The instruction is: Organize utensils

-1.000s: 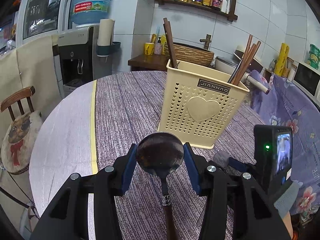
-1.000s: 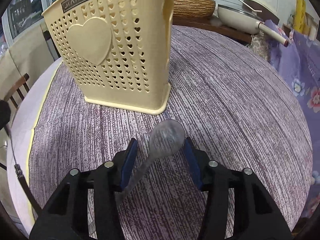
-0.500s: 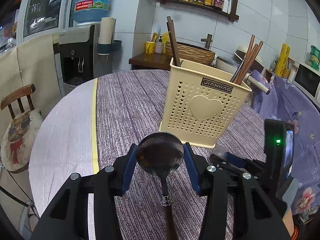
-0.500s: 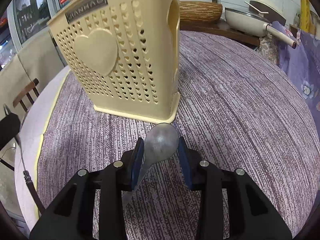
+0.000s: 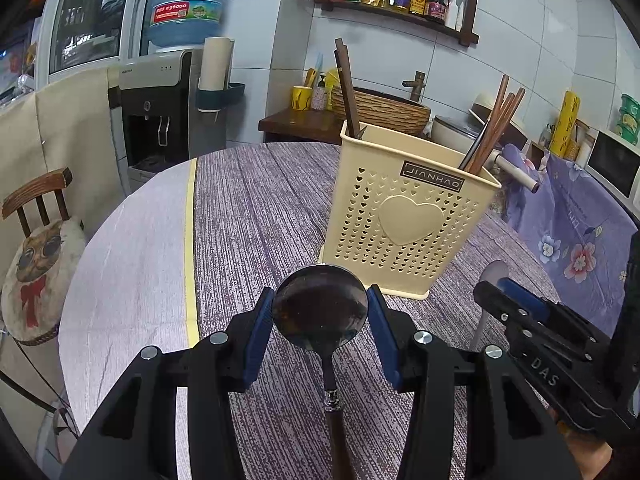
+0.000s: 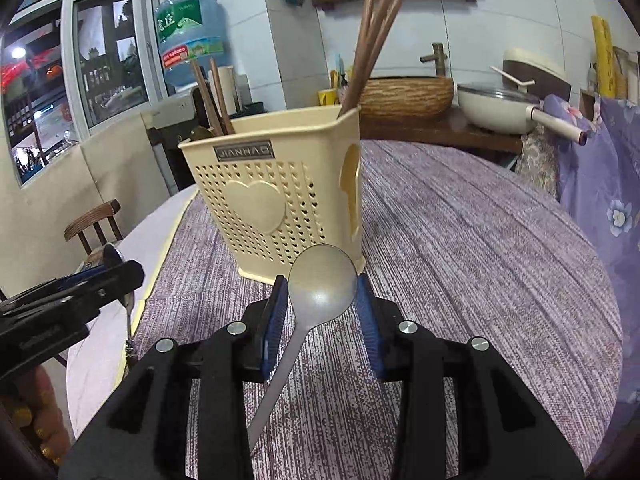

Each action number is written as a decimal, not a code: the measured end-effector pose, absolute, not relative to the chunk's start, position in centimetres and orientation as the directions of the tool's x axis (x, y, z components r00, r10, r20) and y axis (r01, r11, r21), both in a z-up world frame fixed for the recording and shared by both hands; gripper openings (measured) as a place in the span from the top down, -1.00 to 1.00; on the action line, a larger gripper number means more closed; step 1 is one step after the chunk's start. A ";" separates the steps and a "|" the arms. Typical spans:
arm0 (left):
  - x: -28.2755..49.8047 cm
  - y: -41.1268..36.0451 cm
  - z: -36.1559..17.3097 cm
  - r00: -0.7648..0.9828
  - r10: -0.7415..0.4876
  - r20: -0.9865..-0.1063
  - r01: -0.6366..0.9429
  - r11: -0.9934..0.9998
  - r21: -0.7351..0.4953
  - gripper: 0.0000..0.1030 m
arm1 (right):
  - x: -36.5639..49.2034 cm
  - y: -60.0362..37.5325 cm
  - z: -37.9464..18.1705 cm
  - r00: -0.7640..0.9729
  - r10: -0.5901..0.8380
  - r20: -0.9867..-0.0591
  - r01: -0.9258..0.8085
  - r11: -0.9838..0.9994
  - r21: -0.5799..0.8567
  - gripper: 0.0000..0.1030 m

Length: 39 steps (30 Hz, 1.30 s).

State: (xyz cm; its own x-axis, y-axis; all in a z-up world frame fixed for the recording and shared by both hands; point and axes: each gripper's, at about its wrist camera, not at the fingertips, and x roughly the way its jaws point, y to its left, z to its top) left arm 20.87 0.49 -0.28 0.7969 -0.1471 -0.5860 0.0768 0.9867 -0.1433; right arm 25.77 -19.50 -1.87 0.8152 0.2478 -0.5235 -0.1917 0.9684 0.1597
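Observation:
A cream perforated utensil holder (image 5: 404, 216) stands on the round table, with wooden chopsticks (image 5: 494, 128) and dark utensil handles (image 5: 346, 88) sticking out. My left gripper (image 5: 320, 312) is shut on a dark spoon (image 5: 320, 306) with a wooden handle, held above the table short of the holder. My right gripper (image 6: 322, 300) is shut on a grey metal spoon (image 6: 323, 284), raised just before the holder (image 6: 276, 192). Each gripper shows in the other's view: the right (image 5: 520, 312), the left (image 6: 72, 292).
The table (image 5: 256, 216) has a purple striped cloth. A wooden chair (image 5: 36, 236) with a cushion stands at the left. A water dispenser (image 5: 160, 112), a basin counter (image 5: 380, 108) and a pan (image 6: 500, 108) lie behind. A purple floral cloth (image 5: 576, 232) is at the right.
My right gripper closed on the grey spoon and lifted it off the table, tilting up toward the holder's top. My left gripper with the dark spoon rose slightly.

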 end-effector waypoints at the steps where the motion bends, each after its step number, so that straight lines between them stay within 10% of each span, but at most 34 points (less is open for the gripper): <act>1: 20.9 0.5 -0.2 0.798 -0.148 -0.584 0.077 0.987 -0.144 0.10 | 25.6 -19.5 -1.7 0.820 0.250 -0.514 -0.197 0.968 0.157 0.31; 6: 20.6 0.6 0.1 0.803 -0.161 -0.573 0.088 0.984 -0.153 0.10 | 24.6 -19.6 -1.1 0.836 0.255 -0.487 -0.204 0.966 0.155 0.34; 7: 20.6 0.7 0.2 0.805 -0.162 -0.571 0.089 0.984 -0.154 0.10 | 24.6 -19.6 -0.9 0.834 0.260 -0.487 -0.212 0.965 0.152 0.89; 17: 20.6 0.8 0.6 0.812 -0.165 -0.561 0.092 0.983 -0.156 0.10 | 24.9 -19.4 -1.2 0.829 0.240 -0.506 -0.205 0.971 0.125 0.89; 20: 20.6 0.9 0.6 0.811 -0.165 -0.561 0.090 0.983 -0.158 0.10 | 26.0 -19.9 -2.3 0.784 0.201 -0.587 -0.153 0.979 0.131 0.65; 22: 20.6 0.9 0.6 0.812 -0.164 -0.560 0.091 0.983 -0.157 0.10 | 26.4 -20.5 -3.2 0.760 0.160 -0.630 -0.082 0.985 0.153 -0.28; 23: 20.6 0.9 0.6 0.811 -0.165 -0.561 0.090 0.983 -0.158 0.10 | 26.6 -20.5 -3.8 0.740 0.146 -0.656 -0.056 0.986 0.157 -0.32; 39: 21.1 0.9 0.3 0.804 -0.171 -0.570 0.095 0.983 -0.160 0.10 | 30.0 -16.4 -8.4 0.619 -0.032 -0.785 0.079 0.997 0.022 0.21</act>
State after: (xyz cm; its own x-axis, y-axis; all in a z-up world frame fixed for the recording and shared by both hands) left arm 21.07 0.93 0.30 0.8037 -0.1705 -0.5701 0.0949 0.9825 -0.1601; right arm 30.04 -16.45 -8.39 0.6193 -0.0316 -0.7845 0.0787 0.9967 0.0221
